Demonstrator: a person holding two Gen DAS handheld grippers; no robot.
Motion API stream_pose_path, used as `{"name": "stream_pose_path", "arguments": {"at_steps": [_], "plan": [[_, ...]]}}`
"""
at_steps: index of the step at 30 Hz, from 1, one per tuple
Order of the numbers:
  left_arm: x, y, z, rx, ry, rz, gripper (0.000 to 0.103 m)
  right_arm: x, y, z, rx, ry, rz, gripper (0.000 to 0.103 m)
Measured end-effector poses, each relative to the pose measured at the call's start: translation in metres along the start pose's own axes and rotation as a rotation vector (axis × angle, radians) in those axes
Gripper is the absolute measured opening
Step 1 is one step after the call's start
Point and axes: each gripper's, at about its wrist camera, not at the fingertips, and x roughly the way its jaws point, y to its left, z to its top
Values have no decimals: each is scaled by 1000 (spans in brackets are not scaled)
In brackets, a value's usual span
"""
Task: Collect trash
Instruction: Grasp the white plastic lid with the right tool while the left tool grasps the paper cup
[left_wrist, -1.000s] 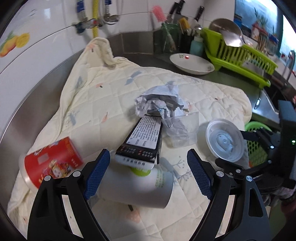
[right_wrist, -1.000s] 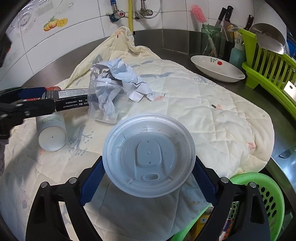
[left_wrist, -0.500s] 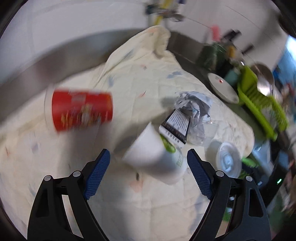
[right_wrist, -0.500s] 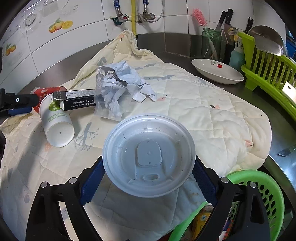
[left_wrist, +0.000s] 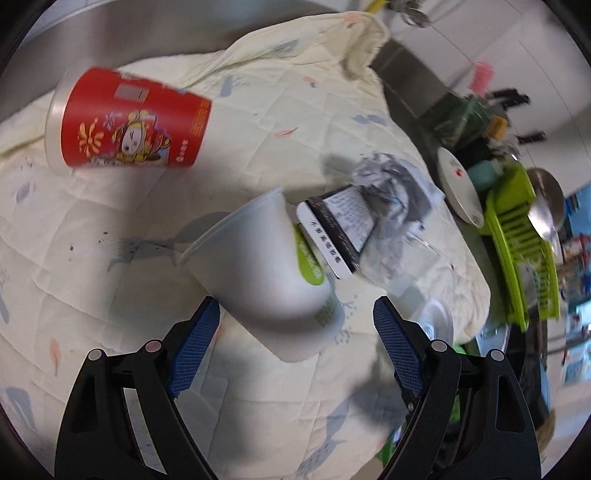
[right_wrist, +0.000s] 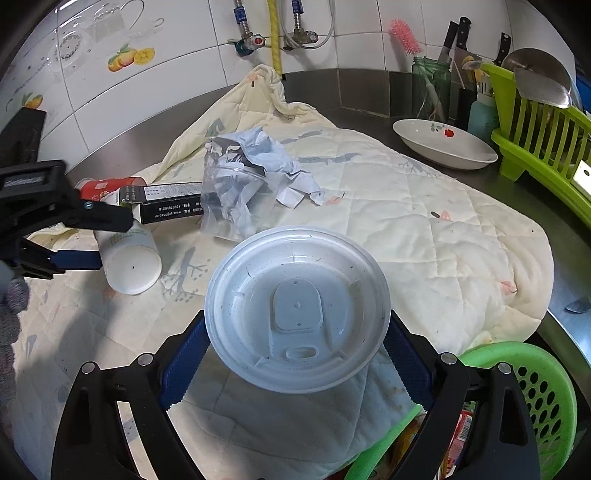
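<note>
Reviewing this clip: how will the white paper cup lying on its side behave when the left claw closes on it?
The white paper cup looks empty and thin-walled, so it is probably light and may crush under a firm squeeze. Lying on its side on the soft quilt, it could roll. The black box seems to rest against it and may shift.

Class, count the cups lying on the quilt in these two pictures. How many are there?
3: a red cup far left, a white cup before the left gripper, a clear cup stuffed with paper. Others may be hidden.

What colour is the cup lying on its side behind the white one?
The cup is red with a cartoon figure and yellow markings printed on it, clearest in the left wrist view.
</note>
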Motion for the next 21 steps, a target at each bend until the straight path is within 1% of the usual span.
{"name": "stream_pose_path", "arguments": {"at_steps": [6, 8, 9, 10, 12, 14, 21], "plan": [[12, 9, 3, -54, -2, 23, 83, -2, -4, -5, 10, 0, 9, 88], [14, 13, 3, -67, 6, 14, 77, -3, -3, -7, 9, 0, 10, 88], [15, 15, 3, -70, 7, 8, 76, -4, -2, -8, 8, 0, 12, 88], [14, 16, 2, -68, 2, 4, 75, -5, -1, -9, 8, 0, 12, 88], [11, 16, 1, -54, -3, 3, 71, -8, 0, -11, 13, -1, 18, 88], [7, 17, -3, -43, 2, -17, 64, -12, 3, -13, 17, -6, 19, 88], [-17, 23, -19, 30, -13, -34, 61, -28, 13, -25, 39, -15, 38, 88]]}}
